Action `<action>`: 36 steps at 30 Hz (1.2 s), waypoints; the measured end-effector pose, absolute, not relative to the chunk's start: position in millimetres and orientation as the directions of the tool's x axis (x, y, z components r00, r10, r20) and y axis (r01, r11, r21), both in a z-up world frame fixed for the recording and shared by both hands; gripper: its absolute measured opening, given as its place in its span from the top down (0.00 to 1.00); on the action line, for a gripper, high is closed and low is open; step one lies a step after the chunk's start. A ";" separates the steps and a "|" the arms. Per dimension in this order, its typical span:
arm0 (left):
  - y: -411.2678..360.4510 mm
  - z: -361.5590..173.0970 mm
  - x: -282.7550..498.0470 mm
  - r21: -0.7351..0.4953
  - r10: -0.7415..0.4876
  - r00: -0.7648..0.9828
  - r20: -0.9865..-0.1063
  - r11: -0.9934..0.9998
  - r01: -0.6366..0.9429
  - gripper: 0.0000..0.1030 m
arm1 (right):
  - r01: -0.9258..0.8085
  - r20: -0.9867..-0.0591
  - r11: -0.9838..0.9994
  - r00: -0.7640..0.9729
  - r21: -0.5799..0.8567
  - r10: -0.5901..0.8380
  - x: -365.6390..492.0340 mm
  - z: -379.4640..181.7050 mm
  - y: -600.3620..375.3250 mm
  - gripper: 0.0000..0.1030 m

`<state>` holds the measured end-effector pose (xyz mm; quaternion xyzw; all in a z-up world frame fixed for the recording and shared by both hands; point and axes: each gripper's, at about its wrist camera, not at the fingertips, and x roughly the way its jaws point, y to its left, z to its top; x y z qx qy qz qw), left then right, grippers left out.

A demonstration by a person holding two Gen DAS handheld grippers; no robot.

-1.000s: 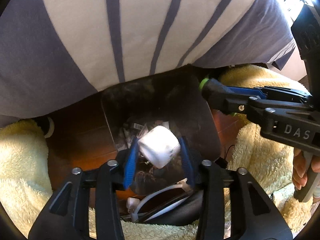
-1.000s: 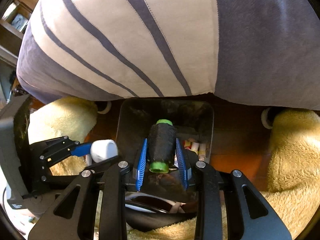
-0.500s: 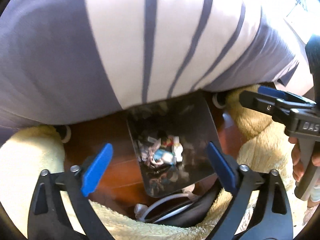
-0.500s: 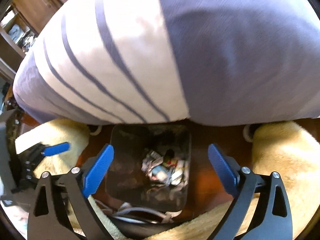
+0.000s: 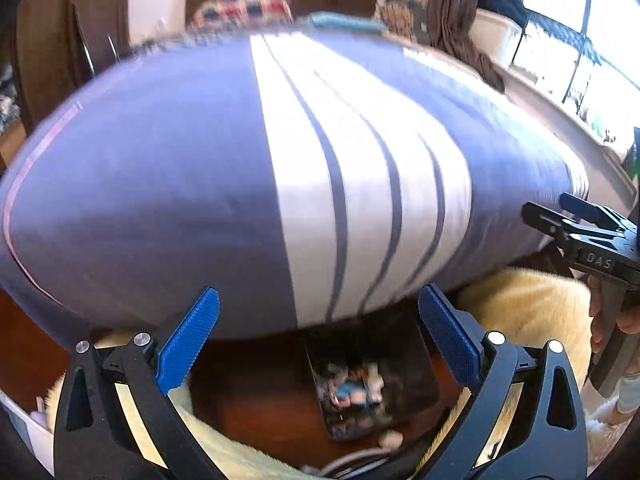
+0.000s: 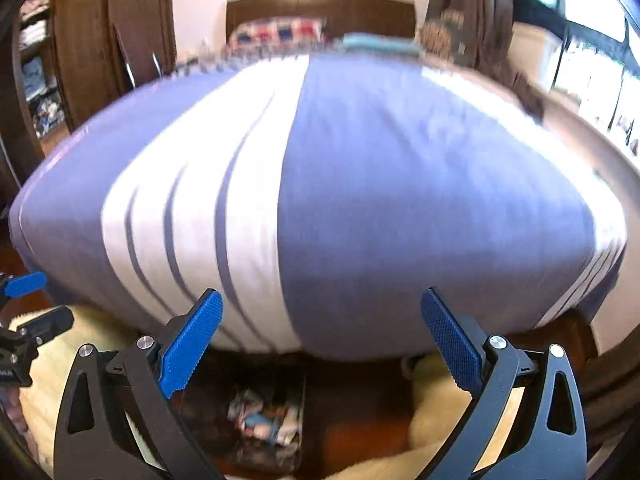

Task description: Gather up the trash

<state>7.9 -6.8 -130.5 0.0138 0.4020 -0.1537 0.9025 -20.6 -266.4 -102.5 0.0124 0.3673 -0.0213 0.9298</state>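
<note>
Both grippers hang above a dark trash bin point(image 5: 404, 364) that stands on the wooden floor at the foot of a bed. Mixed scraps of trash point(image 5: 352, 392) lie in the bin, blurred. In the left wrist view my left gripper point(image 5: 318, 300) is open wide with nothing between its blue pads. My right gripper point(image 6: 320, 300) is also open wide and empty, with the bin point(image 6: 264, 420) below it. The right gripper point(image 5: 548, 206) shows at the right edge of the left wrist view. The left gripper point(image 6: 36, 302) shows at the left edge of the right wrist view.
A bed with a blue and white striped cover point(image 5: 280, 180) fills the view ahead, overhanging the bin. A cream fluffy rug point(image 5: 532, 312) lies on either side of the bin on brown wooden floor point(image 5: 248, 392). A hand point(image 5: 628, 324) holds the right gripper's handle. Windows are at the right.
The left gripper let go of a white roll and the right of a black spool with green ends. Both jaws opened wide. Both grippers rose and tilted up, bringing the bed's top into view.
</note>
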 end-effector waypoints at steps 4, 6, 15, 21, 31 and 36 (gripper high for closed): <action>-1.6 -98.3 7.0 -0.077 -0.254 0.691 -0.676 0.958 0.277 0.08 | 0.043 -0.611 0.999 0.791 0.032 -0.015 -27.6 -66.6 -269.8 0.04; 0.8 -82.2 6.0 -0.065 -0.243 0.722 -0.647 0.962 0.266 0.08 | 0.046 -0.576 0.998 0.817 0.047 -0.011 -31.5 -50.4 -273.5 0.04; 6.0 -19.5 -5.1 -0.035 -0.218 0.835 -0.506 0.972 0.233 0.08 | 0.082 -0.450 0.995 0.892 0.048 -0.052 -37.8 3.7 -273.6 0.03; 3.6 8.0 -10.7 -0.014 -0.196 0.881 -0.431 0.978 0.210 0.08 | 0.109 -0.366 0.993 0.926 0.032 -0.090 -51.1 30.7 -272.7 0.03; 5.1 34.7 -40.3 -0.025 -0.190 0.921 -0.341 0.981 0.193 0.08 | 0.134 -0.312 0.990 0.943 0.036 -0.116 -74.8 43.4 -271.1 0.03; 3.4 37.5 -48.6 -0.007 -0.180 0.927 -0.329 0.982 0.188 0.08 | 0.140 -0.303 0.990 0.945 0.030 -0.124 -85.0 47.7 -267.7 0.03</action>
